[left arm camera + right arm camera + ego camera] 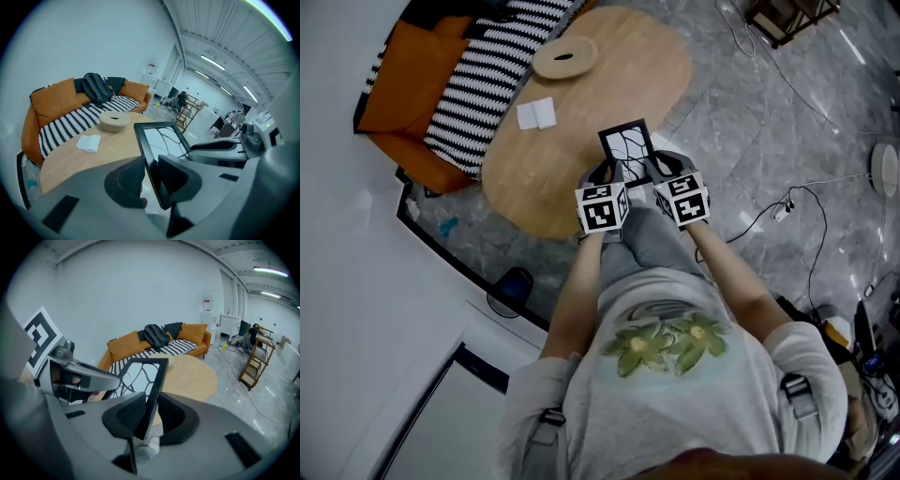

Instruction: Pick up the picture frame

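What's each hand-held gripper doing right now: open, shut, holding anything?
Left hand-held gripper: closed on the picture frame, left edge.
Right hand-held gripper: closed on the same picture frame, right edge.

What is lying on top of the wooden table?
A round dish and a folded white paper lie on the table. The frame, gripped by the left gripper and right gripper, is held over its near edge and hides the tabletop beneath it.
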Tool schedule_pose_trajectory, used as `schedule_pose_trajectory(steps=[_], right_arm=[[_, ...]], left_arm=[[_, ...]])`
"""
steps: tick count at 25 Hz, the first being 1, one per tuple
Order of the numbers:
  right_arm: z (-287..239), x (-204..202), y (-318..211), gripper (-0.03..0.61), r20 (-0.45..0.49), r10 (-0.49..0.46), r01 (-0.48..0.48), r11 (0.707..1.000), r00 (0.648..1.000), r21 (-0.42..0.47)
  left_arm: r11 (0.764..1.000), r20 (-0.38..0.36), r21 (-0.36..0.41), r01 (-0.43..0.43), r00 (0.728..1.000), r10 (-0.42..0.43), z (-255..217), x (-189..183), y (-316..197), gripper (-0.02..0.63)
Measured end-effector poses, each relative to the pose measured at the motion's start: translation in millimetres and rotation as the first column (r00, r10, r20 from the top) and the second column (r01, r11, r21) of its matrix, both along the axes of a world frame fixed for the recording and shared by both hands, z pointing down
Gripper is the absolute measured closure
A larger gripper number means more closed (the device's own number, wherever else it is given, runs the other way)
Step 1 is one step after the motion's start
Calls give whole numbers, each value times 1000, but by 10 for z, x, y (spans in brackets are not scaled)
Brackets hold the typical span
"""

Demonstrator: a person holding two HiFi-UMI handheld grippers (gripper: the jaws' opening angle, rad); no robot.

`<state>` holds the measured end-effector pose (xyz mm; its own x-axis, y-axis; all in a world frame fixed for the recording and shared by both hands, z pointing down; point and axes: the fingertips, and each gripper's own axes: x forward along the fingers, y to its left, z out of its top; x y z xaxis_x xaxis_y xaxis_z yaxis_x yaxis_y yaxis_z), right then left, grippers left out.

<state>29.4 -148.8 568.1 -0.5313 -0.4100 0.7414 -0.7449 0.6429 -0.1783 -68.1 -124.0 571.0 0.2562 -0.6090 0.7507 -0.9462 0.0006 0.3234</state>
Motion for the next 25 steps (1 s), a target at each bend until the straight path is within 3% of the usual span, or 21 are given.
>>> schedule_pose_trajectory(steps=[13, 25], right_arm=[[-720, -25, 133, 489, 38, 17, -20, 997, 999, 76], [-1386, -94, 290, 489, 93, 60, -72, 989, 994, 131]], left_arm=[[998, 22, 56, -10, 1000, 9, -668, -21, 132, 514], [982, 79, 185, -44, 996, 30, -1456, -112, 255, 515]])
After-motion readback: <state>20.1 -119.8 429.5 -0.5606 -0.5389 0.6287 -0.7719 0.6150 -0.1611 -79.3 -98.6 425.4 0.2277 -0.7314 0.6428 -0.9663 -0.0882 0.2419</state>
